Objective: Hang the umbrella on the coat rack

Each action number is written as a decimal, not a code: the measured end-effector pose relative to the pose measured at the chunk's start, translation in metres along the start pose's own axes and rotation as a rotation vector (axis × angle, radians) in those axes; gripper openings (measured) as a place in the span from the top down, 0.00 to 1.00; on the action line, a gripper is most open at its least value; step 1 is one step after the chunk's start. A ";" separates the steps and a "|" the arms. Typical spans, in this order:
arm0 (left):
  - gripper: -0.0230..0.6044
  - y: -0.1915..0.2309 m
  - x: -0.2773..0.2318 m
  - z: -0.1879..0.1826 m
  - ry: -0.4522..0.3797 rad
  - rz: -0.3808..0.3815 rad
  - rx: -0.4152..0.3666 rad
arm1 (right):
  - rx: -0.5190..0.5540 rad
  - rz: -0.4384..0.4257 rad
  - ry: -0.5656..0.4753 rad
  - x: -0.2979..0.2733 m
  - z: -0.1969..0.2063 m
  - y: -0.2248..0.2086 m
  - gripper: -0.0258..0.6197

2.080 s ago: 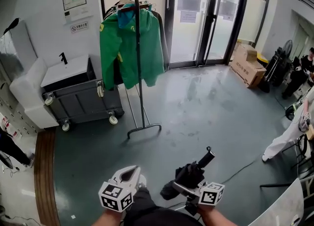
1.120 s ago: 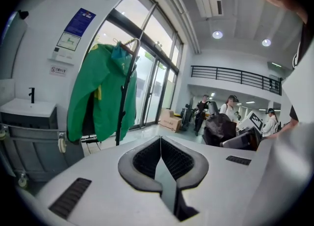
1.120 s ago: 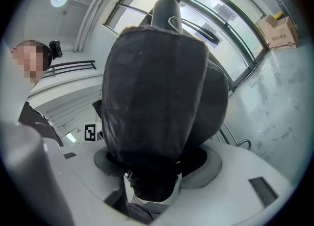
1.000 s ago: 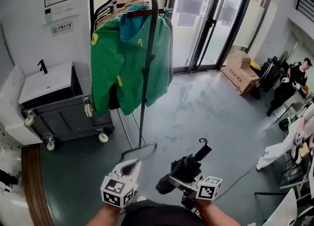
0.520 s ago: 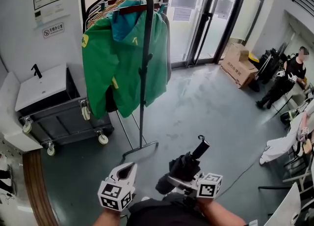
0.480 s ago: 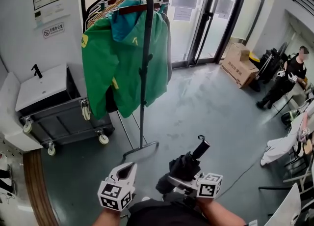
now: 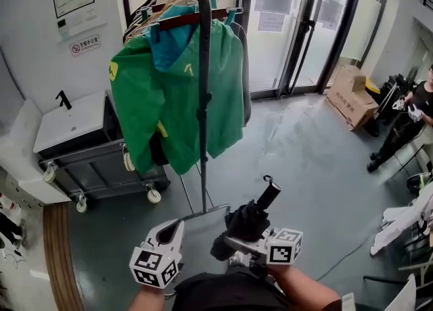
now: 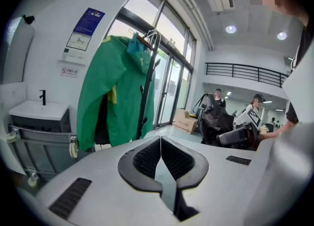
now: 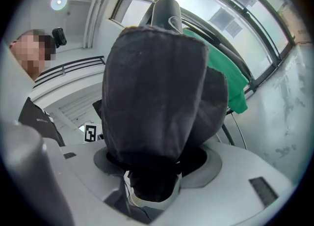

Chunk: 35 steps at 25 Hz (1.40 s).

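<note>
On the left, our left tongs (image 7: 170, 230) are shut with nothing in them. We hold them low, pointing ahead. In the middle, the coat rack (image 7: 203, 86) with its green jacket (image 7: 169, 93) is much nearer than a moment ago. Its foot is now just past our tongs, so we think we can soon lift and hang. On the right, our right tongs (image 7: 235, 241) squeeze the folded black umbrella (image 7: 247, 218), held low, handle pointing up and ahead.
</note>
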State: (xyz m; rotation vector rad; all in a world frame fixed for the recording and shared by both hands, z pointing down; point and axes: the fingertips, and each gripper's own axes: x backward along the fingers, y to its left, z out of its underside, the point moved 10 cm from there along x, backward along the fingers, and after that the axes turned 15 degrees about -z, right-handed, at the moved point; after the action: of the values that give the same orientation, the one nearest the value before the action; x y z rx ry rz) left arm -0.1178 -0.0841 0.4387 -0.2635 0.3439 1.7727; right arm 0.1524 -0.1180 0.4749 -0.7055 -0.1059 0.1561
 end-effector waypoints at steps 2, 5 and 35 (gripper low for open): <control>0.94 0.000 -0.014 -0.016 -0.023 -0.029 0.011 | 0.036 -0.038 0.027 -0.005 -0.026 -0.013 0.55; 0.94 -0.002 -0.037 -0.034 -0.042 -0.075 0.029 | 0.104 -0.083 0.085 -0.010 -0.063 -0.030 0.55; 0.94 0.070 -0.085 -0.057 -0.062 -0.163 0.121 | 0.493 -0.232 0.259 -0.133 -0.224 -0.036 0.55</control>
State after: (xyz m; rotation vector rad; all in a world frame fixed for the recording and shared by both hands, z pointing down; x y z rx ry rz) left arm -0.1669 -0.1960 0.4226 -0.1459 0.3733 1.5900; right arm 0.0587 -0.3113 0.3235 -0.2139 0.0983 -0.1306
